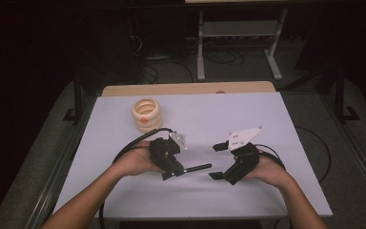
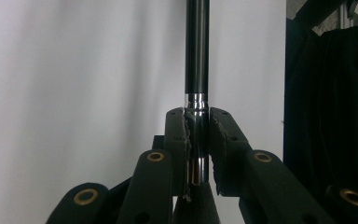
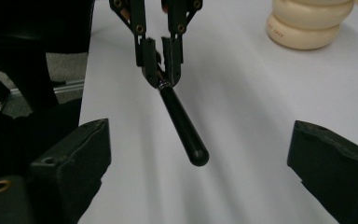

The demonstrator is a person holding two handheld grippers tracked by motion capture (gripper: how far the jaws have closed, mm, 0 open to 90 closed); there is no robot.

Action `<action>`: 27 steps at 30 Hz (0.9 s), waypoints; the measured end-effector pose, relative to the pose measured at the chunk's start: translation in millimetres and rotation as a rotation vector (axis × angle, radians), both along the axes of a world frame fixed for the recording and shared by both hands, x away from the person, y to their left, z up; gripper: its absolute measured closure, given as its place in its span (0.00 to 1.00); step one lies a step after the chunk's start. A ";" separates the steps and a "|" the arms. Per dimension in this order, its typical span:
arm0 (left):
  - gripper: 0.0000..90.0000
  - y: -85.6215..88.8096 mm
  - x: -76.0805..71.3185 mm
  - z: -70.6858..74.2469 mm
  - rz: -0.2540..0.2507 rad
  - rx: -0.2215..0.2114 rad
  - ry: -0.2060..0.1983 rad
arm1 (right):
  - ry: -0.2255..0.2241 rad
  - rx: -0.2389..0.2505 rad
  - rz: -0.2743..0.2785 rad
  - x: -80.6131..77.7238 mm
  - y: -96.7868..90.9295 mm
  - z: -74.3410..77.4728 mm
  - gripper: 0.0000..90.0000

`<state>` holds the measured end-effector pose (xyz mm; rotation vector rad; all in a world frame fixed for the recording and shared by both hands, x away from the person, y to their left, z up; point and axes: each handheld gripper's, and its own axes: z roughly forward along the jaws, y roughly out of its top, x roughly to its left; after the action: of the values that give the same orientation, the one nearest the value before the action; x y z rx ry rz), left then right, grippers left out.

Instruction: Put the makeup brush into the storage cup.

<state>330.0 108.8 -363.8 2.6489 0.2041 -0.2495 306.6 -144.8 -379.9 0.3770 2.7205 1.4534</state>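
Note:
A slim black pen-like rod (image 1: 198,167) with a silver band points from my left gripper (image 1: 174,172) toward the right, just above the white table. In the left gripper view the jaws are shut on the rod (image 2: 197,56) at its silver band, pads pressing both sides. My right gripper (image 1: 217,161) faces it from the right, its jaws spread wide and empty. In the right gripper view the rod's rounded tip (image 3: 196,156) hangs between and ahead of my own two fingers (image 3: 74,154), touching neither, and the left gripper (image 3: 163,74) grips its far end.
A cream stack of rings (image 1: 147,114) with an orange mark stands at the back left of the white table (image 1: 248,114); it also appears at the top right of the right gripper view (image 3: 310,23). Cables trail from both grippers. Dark floor surrounds the table.

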 end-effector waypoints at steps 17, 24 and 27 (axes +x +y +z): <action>0.87 -16.2 -10.4 9.0 -0.066 -0.005 -0.022 | 0.057 -0.112 0.101 4.5 17.9 -0.1 0.26; 0.87 -21.0 -11.7 9.7 -0.086 0.002 -0.026 | 0.044 -0.150 0.161 6.0 23.3 -2.5 0.41; 0.87 -22.7 -11.7 8.4 -0.081 0.005 -0.025 | 0.044 -0.168 0.174 6.1 25.6 -3.9 0.48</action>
<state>318.3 86.1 -355.4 2.6666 0.0892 -0.2424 312.7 -119.2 -383.8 0.1704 2.9482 1.2504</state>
